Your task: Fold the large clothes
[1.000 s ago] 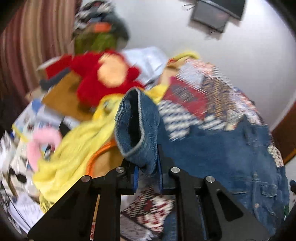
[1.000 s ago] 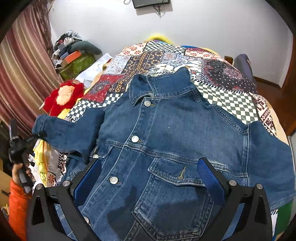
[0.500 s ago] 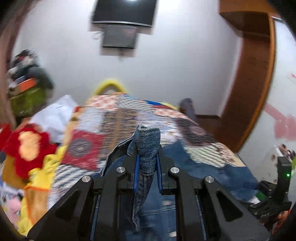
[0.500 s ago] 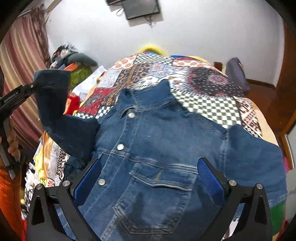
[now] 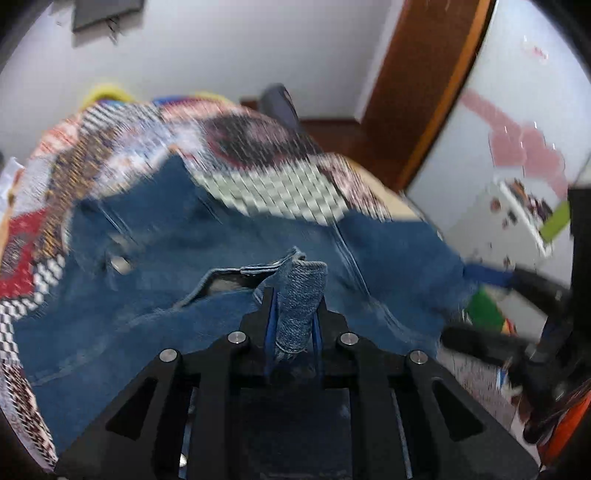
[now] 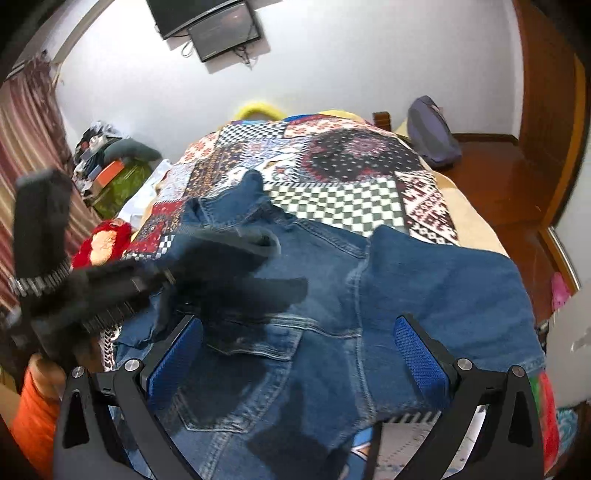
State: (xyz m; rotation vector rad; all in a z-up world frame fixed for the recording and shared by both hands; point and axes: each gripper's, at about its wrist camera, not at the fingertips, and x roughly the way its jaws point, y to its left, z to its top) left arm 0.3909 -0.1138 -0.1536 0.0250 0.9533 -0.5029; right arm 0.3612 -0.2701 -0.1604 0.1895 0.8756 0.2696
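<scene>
In the left wrist view, the left gripper [image 5: 294, 317] sits at 6 o'clock with its two fingers pressed together on a rolled sleeve cuff [image 5: 301, 299] of the denim jacket [image 5: 155, 258]. The jacket lies spread over the patchwork quilt [image 5: 273, 184], which fills the frame from 9 to 1 o'clock. Motion blur smears both. At 3 o'clock the right gripper [image 5: 517, 306] shows as a dark blurred shape near the jacket's far sleeve. A brown door frame [image 5: 424, 92] stands at 1 o'clock.

In the right wrist view, the right gripper [image 6: 295, 354] has its blue-padded fingers [image 6: 421, 350] spread wide apart, holding nothing, above the jacket [image 6: 424, 288], which covers the near end of the quilt [image 6: 332, 177]. The left gripper [image 6: 240, 266], blurred, reaches in from 9 o'clock across the jacket's chest. A wall screen [image 6: 214, 22] hangs at 11 o'clock, and a red plush toy [image 6: 103, 240] lies at 9 o'clock.
</scene>
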